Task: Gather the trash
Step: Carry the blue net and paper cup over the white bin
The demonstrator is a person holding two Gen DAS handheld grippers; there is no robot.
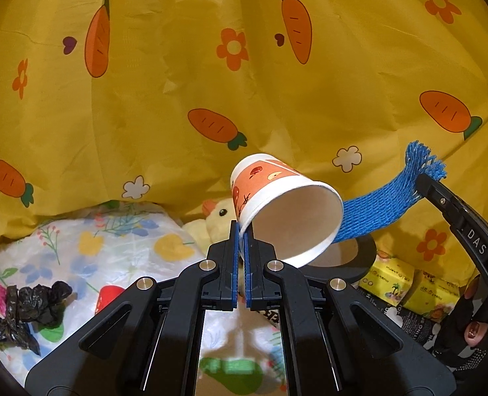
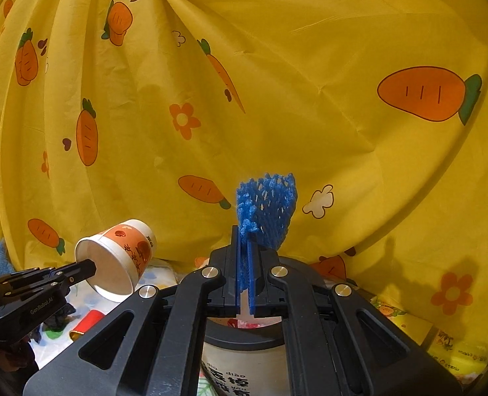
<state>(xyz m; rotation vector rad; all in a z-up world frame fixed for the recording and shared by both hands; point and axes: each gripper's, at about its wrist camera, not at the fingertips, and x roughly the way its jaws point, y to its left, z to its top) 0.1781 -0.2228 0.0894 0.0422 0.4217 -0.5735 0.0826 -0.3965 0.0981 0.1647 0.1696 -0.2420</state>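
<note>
My left gripper (image 1: 241,231) is shut on the rim of an orange-and-white paper cup (image 1: 286,208), held tilted with its mouth toward me; the cup also shows in the right wrist view (image 2: 118,257). My right gripper (image 2: 244,234) is shut on a blue foam net sleeve (image 2: 267,208), which in the left wrist view (image 1: 389,198) stretches behind the cup. Both are held above a round bin with a black rim (image 1: 359,257), directly under my right gripper (image 2: 244,333). A crumpled black plastic bag (image 1: 29,310) lies on the floral cloth at the left.
A yellow carrot-print curtain (image 1: 244,66) fills the background. A yellow duck plush (image 1: 217,221) sits behind the left gripper. Yellow boxes (image 1: 408,283) stand right of the bin. A small red object (image 2: 87,323) lies on the floral cloth (image 1: 112,247).
</note>
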